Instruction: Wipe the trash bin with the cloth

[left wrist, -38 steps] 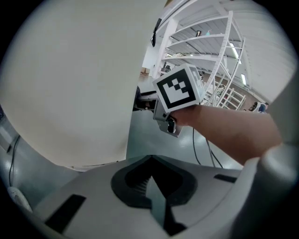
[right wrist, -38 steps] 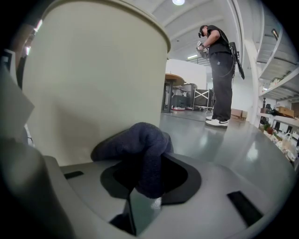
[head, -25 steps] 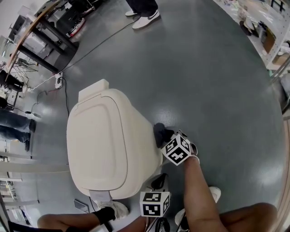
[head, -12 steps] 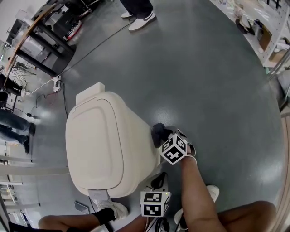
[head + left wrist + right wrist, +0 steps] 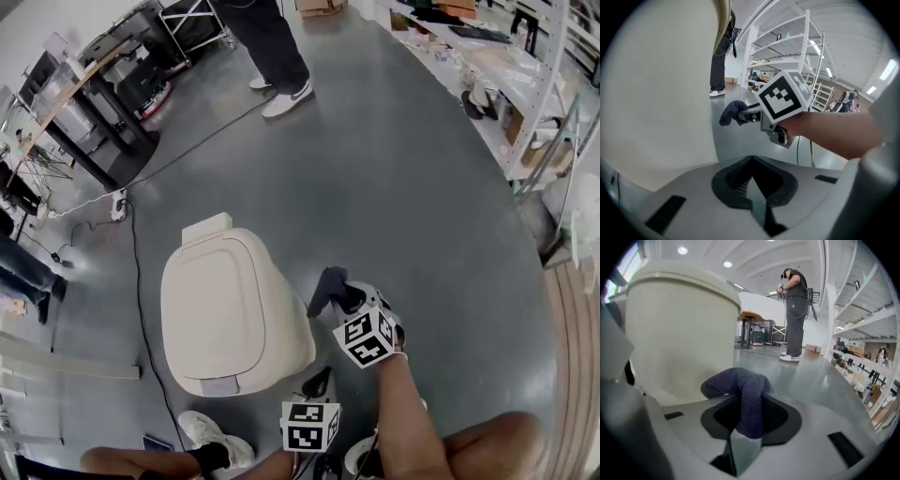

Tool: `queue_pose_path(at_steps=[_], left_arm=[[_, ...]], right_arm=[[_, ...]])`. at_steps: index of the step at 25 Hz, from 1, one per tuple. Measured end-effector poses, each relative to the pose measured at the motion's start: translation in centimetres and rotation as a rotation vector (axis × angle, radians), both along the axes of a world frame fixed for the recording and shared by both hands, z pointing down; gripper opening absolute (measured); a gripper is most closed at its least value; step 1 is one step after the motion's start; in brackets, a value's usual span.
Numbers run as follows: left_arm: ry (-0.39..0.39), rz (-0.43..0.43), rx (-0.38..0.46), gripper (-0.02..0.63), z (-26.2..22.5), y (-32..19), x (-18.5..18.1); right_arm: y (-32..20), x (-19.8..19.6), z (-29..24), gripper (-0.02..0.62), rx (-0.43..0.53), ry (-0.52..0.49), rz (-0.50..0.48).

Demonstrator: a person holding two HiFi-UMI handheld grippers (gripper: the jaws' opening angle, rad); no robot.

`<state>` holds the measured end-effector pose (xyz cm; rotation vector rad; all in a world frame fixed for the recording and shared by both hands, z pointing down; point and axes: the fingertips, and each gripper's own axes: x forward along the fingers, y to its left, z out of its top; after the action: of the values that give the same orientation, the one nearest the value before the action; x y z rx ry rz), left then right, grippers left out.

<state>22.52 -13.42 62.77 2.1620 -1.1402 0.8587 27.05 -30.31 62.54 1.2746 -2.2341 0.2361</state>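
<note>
A cream trash bin (image 5: 230, 314) with its lid closed is being shown standing on a grey floor (image 5: 422, 206), and a dark blue cloth (image 5: 328, 286) is being held up at its right side, just below the lid's edge. The cloth is being gripped by the right tool (image 5: 343, 298), whose jaws are closed on a fold of it; in the right gripper view the fabric is bulging out in front of the jaws toward the bin's wall. The cloth is lying very close to that wall, but whether it is touching cannot be told. The right tool is being carried by a bare arm (image 5: 412, 412) reaching in from the bottom edge of the head view. The left tool (image 5: 751, 187) is being held low beside the bin's near right corner, its jaws brought together with nothing between them, and it is being pointed up along the bin's wall toward the right tool and the cloth. A black cable (image 5: 136, 281) is being seen running across the floor to the left of the bin. Farther back, a person (image 5: 272, 47) in dark trousers and white shoes is standing on the floor, well apart from the bin, and white shelves (image 5: 487, 66) loaded with small items are lining the right side of the room.
</note>
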Motion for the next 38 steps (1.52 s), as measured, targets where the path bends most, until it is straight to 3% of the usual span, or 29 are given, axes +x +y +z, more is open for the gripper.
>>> queue_pose_path(at_steps=[3, 7, 11, 15, 20, 25, 29, 35, 38], left_arm=[[0.016, 0.032, 0.031, 0.000, -4.4, 1.2, -0.4], [0.067, 0.136, 0.170, 0.000, -12.2, 2.3, -0.3], [0.142, 0.141, 0.260, 0.000, -18.5, 2.6, -1.9], [0.188, 0.131, 0.373, 0.000, -24.4, 1.6, -5.5], [0.197, 0.082, 0.487, 0.000, -30.1, 0.1, -13.0], [0.131, -0.022, 0.579, 0.000, -31.4, -2.3, -23.5], [0.119, -0.129, 0.596, 0.000, -31.4, -2.8, -31.0], [0.156, -0.235, 0.577, 0.000, -29.7, -1.9, -37.1], [0.102, -0.260, 0.574, 0.000, -27.5, -2.2, -40.6]], right_arm=[[1.5, 0.3, -5.3, 0.104, 0.065, 0.022, 0.017], [3.3, 0.4, -12.5, 0.104, 0.140, 0.020, 0.072], [5.2, -0.7, -19.8, 0.104, 0.247, 0.065, 0.065], [6.3, -4.8, -27.2, 0.104, 0.363, -0.009, 0.046], [8.0, -12.7, -31.8, 0.104, 0.411, -0.048, -0.031], [9.3, -21.9, -33.1, 0.104, 0.424, -0.087, -0.104], [10.2, -27.8, -32.3, 0.104, 0.390, -0.148, -0.087], [11.1, -32.5, -30.8, 0.104, 0.355, -0.243, 0.005], [11.5, -34.4, -30.6, 0.104, 0.359, -0.247, 0.021]])
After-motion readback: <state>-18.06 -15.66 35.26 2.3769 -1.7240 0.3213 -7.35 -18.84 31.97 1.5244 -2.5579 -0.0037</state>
